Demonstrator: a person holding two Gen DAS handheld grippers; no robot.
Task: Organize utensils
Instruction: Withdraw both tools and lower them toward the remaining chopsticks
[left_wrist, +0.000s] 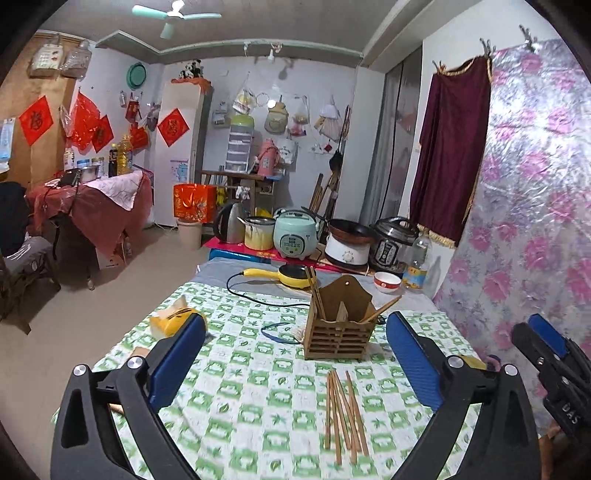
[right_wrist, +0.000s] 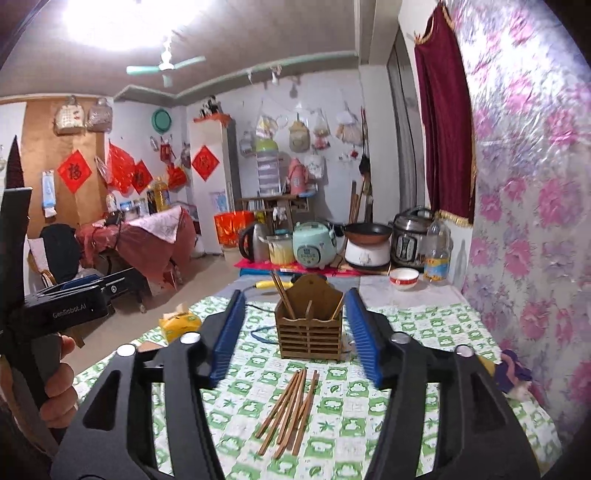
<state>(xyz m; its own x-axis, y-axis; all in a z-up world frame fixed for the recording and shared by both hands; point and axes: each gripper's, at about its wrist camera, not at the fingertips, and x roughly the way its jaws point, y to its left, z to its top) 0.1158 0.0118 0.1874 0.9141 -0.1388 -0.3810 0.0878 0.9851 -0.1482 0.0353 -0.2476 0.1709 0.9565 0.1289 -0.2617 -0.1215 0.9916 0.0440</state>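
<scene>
Table (left_wrist: 258, 406) under green-and-white checked cloth, cluttered room behind, one wooden holder (left_wrist: 339, 332) mid-table with three chopsticks standing in it, loose chopsticks (left_wrist: 345, 413) in a pile toward near edge, count unclear, left gripper (left_wrist: 295, 363) wide open, empty, right gripper (right_wrist: 293, 341) wide open, empty, one tissue box (left_wrist: 173, 319) at left edge, one bowl (left_wrist: 387, 281) at far right corner.

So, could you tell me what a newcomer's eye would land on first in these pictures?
Probably the loose chopsticks lying in a bundle on the green checked tablecloth, straight ahead of the open right claw. Just behind them stands the slatted wooden holder, with a few chopsticks already upright inside. The open left claw frames the same pile.
</scene>
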